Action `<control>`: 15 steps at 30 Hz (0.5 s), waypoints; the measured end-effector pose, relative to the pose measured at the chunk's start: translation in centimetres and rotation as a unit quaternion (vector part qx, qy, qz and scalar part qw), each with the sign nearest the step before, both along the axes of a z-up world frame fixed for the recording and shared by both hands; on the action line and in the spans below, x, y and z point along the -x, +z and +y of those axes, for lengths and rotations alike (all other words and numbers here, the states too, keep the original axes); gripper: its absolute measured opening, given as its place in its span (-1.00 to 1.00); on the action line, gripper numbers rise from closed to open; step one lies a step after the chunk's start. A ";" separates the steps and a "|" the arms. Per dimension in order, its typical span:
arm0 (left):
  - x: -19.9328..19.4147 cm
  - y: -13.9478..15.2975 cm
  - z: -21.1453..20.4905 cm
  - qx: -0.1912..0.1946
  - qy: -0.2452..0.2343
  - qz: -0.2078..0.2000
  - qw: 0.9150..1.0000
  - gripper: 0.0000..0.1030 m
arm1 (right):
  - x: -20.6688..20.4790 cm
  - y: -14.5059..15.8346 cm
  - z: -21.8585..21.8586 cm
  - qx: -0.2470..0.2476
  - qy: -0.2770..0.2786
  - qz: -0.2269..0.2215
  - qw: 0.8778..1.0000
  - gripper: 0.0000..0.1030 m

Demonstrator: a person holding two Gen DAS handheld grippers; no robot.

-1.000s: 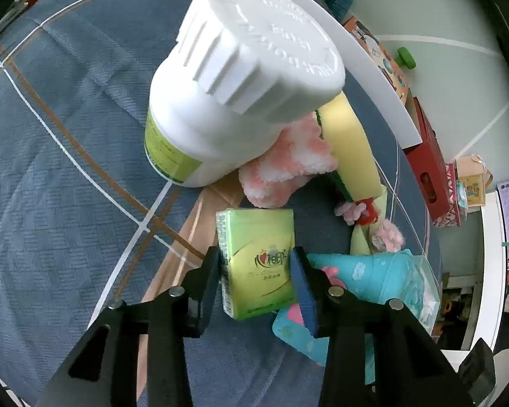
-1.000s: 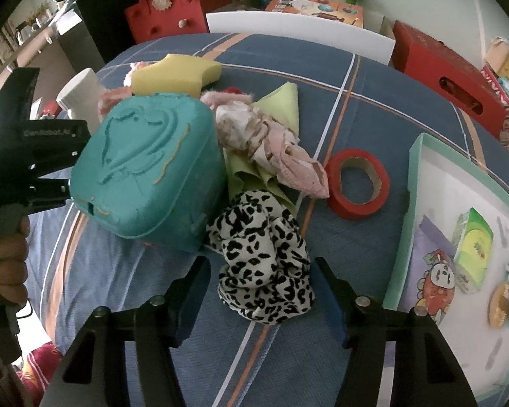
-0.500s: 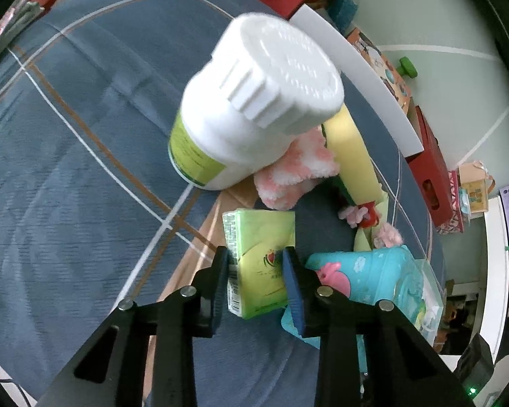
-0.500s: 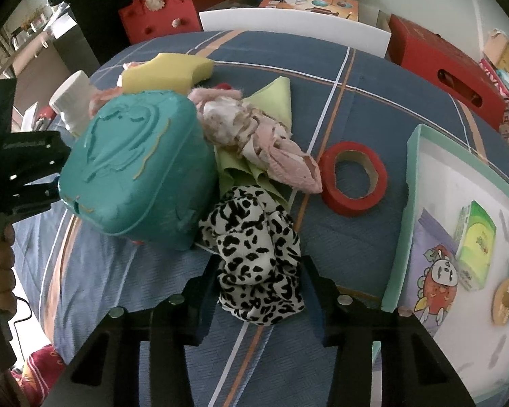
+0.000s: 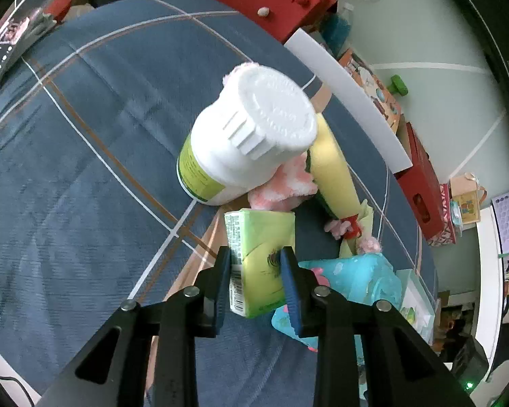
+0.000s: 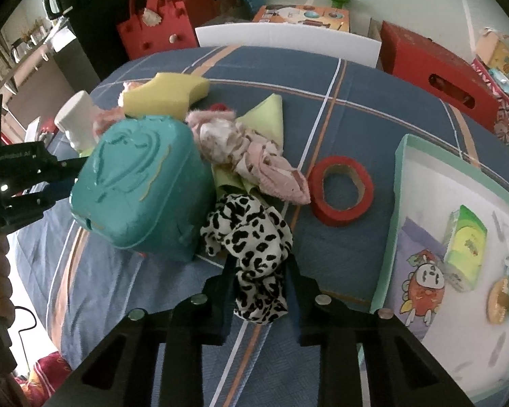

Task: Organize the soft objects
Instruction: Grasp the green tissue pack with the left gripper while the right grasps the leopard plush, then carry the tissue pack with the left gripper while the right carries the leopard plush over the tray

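Two grips are set: the left gripper [image 5: 256, 264] pinches the green plastic-wrapped tissue pack [image 5: 259, 254], and the right gripper [image 6: 259, 273], whose jaws have just been closing, squeezes the black-and-white leopard-print fabric scrunchie [image 6: 251, 237] beside the teal tray [image 6: 395, 210]. Lift both straight up, clear of their neighbours.

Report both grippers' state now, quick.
Left gripper: jaws have just closed on the green tissue pack.
Right gripper: jaws have just closed on the leopard-print scrunchie.
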State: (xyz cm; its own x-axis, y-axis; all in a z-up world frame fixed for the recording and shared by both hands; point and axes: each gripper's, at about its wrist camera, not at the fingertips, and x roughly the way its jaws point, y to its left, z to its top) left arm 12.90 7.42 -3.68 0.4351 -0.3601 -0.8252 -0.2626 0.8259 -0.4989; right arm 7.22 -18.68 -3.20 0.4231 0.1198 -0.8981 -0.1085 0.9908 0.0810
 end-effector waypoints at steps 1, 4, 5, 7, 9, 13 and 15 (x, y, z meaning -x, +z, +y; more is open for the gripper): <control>0.1 0.3 0.0 -0.001 0.000 -0.004 1.000 -0.42 | 0.1 0.3 0.0 0.000 -0.001 -0.004 1.000 -0.49; 0.5 1.5 -0.2 -0.001 0.000 -0.021 1.000 -0.42 | 0.4 1.2 0.1 0.004 -0.002 -0.017 1.000 -0.49; 0.6 1.9 -0.3 -0.003 -0.001 -0.027 1.000 -0.43 | 0.4 1.5 0.2 0.004 -0.002 -0.022 1.000 -0.49; 0.8 2.6 -0.3 -0.006 -0.001 -0.037 0.999 -0.43 | 0.6 2.2 0.2 0.005 -0.004 -0.033 0.999 -0.49; 1.1 3.4 -0.3 -0.009 0.001 -0.050 0.999 -0.43 | 0.9 3.1 0.0 0.008 -0.007 -0.046 0.999 -0.49; 1.8 5.0 -0.4 -0.025 0.003 -0.074 0.997 -0.44 | 1.5 4.5 -0.4 0.010 -0.017 -0.069 0.997 -0.49; 1.9 5.8 -0.7 -0.030 0.002 -0.087 0.996 -0.44 | 1.8 5.0 -0.8 0.011 -0.024 -0.076 0.997 -0.49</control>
